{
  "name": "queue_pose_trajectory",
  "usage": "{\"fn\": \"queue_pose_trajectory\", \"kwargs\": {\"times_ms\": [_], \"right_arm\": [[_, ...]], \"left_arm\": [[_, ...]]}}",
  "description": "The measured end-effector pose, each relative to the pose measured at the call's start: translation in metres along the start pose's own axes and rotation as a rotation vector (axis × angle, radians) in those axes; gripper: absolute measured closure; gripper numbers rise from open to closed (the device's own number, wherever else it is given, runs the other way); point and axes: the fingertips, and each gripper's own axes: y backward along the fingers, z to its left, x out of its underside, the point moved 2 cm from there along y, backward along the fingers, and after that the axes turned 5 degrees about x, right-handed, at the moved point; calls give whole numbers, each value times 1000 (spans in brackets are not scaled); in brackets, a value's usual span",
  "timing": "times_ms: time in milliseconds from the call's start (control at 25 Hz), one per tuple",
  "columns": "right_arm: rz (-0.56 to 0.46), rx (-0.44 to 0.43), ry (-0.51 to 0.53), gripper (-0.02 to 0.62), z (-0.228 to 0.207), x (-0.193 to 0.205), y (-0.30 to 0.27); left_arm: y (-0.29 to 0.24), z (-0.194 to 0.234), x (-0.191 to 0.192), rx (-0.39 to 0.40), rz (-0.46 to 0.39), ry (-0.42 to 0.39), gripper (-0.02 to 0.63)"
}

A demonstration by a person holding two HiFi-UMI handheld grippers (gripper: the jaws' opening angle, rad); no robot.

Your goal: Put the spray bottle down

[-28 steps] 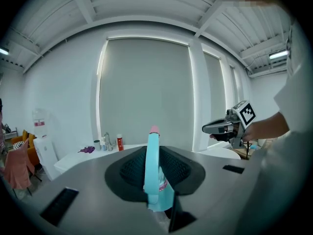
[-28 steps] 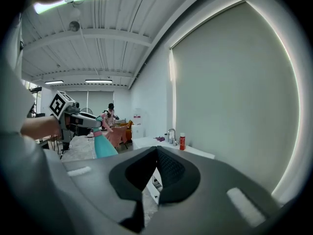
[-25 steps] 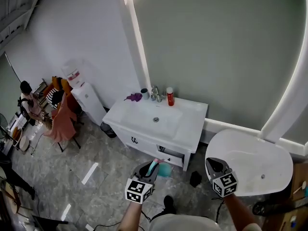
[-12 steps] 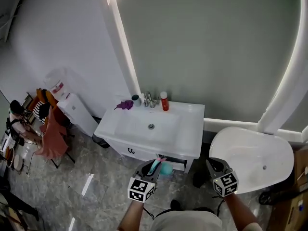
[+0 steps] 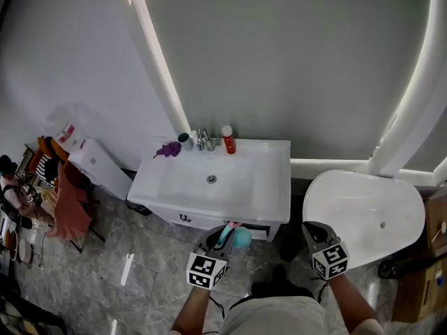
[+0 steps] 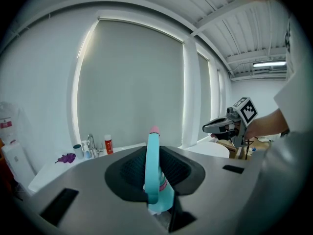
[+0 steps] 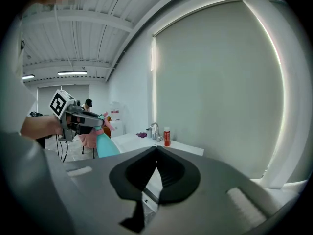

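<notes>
The left gripper (image 5: 218, 237) has its jaws partly closed on the teal spray bottle (image 6: 152, 173), whose neck stands up between them with its pink nozzle (image 6: 154, 129) on top. The bottle is held in the air in front of the person, off any surface, just short of the front edge of the white vanity (image 5: 274, 187). The right gripper (image 7: 156, 153) is level with it and well apart, its jaws brought together at the tips with nothing between them. The vanity top has a sunken basin; along its back edge stand a chrome faucet (image 5: 203, 139), a red bottle (image 5: 228, 139) just right of it, a small cup (image 5: 184, 140) to its left, and a purple cloth (image 5: 167, 149). To the right sits a white oval tub (image 5: 349, 187). Behind both rises a grey wall (image 5: 279, 54) crossed by curved white light strips (image 5: 150, 54). The floor (image 5: 140, 271) is grey marbled tile, and a water dispenser (image 5: 94, 165) stands at the left.
</notes>
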Motion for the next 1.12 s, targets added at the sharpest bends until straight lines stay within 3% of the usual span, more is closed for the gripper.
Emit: {"fn": "queue_pose_trajectory", "kwargs": {"times_ms": [320, 680, 1120], "right_arm": [[37, -1, -2, 586, -14, 9, -27], [83, -34, -3, 585, -52, 20, -77], [135, -63, -69, 585, -109, 41, -128]], "left_arm": [[-33, 11, 3, 18, 47, -3, 529], [-102, 18, 3, 65, 125, -16, 528], [-201, 28, -14, 85, 153, -61, 528]]}}
